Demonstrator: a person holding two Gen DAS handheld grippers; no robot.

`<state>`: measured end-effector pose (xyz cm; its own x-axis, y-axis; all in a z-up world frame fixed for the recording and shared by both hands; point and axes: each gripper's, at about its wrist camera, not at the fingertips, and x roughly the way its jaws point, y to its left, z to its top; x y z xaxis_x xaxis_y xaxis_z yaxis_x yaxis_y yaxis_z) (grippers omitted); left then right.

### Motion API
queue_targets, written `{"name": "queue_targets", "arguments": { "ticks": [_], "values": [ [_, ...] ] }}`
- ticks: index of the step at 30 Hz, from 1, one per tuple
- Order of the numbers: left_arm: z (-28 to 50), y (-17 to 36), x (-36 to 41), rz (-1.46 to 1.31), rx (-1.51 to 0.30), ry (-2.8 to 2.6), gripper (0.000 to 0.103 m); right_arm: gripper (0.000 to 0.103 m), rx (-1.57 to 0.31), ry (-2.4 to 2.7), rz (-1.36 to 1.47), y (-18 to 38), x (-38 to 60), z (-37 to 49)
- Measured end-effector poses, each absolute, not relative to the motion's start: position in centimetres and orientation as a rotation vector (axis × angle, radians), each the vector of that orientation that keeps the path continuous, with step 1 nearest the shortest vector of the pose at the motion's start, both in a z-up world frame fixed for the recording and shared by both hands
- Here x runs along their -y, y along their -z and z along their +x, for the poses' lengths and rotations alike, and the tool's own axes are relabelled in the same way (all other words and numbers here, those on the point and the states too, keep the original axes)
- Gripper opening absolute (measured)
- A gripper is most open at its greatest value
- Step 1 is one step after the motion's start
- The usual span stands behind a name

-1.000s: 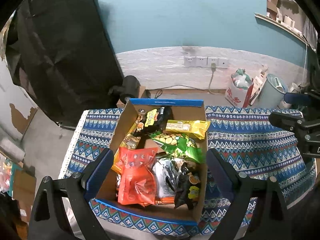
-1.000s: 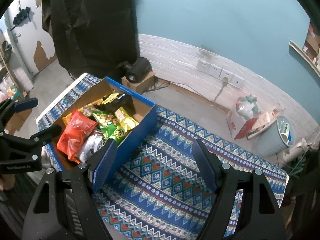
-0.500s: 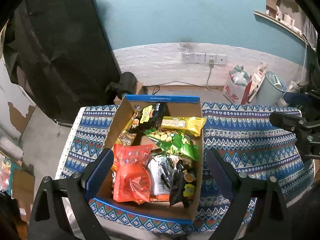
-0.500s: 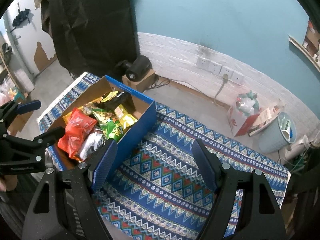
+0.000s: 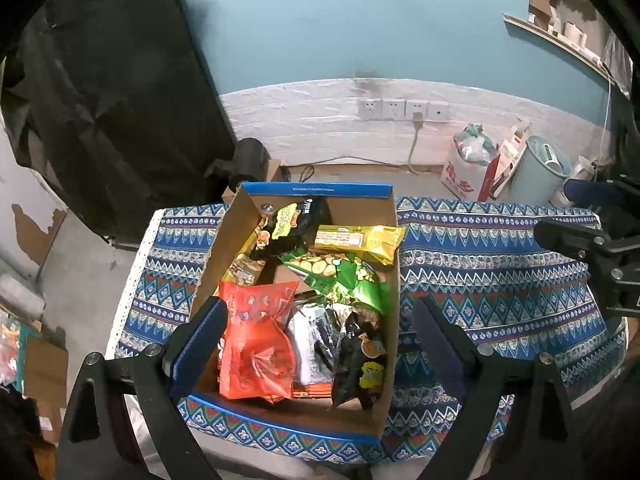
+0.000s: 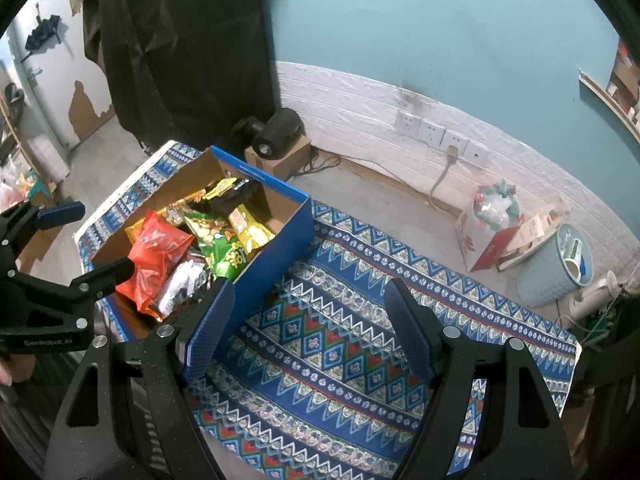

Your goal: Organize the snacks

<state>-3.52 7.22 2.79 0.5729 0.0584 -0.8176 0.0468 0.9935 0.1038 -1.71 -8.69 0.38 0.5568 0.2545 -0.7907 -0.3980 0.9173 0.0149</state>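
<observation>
Cardboard snack box [image 5: 308, 412] on patterned tablecloth [image 6: 332, 344], red packet [image 5: 256, 344] nearest its front wall, green packet [image 5: 340, 276] behind; left gripper [image 5: 316, 340] above box, jaws spread, empty; right gripper [image 6: 308, 324] right of box, jaws spread, empty

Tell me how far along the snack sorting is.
Barely started. All the packets, including the red packet and green packet, still sit in the cardboard box. Both tongs, left and right, are open and empty. Every packet remains to move.
</observation>
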Motion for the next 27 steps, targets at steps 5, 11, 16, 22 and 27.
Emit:
{"name": "queue_targets", "arguments": {
  "ticks": [5,11,16,22,27],
  "values": [
    [-3.44,-2.62,-7.19,0.114,-0.972,-0.007,0.095,0.077,-0.906,-0.387,-0.171,-0.25,8.81,-1.67],
    [-3.42,-2.49,-7.15,0.112,-0.977,-0.007,0.095,0.077,-0.906,-0.387,-0.17,-0.21,8.84,-1.7],
    [-3.32,-2.18,-7.04,0.107,-0.994,-0.001,0.095,0.077,-0.907,-0.387,-0.171,-0.25,8.84,-1.69],
    [-3.36,-2.18,-6.81,0.108,-0.993,0.001,0.095,0.077,-0.906,-0.385,-0.17,-0.21,8.88,-1.66],
    [-3.4,-2.12,-6.54,0.114,-0.995,0.005,0.095,0.077,-0.907,-0.386,-0.171,-0.19,8.95,-1.67]
  ]
}}
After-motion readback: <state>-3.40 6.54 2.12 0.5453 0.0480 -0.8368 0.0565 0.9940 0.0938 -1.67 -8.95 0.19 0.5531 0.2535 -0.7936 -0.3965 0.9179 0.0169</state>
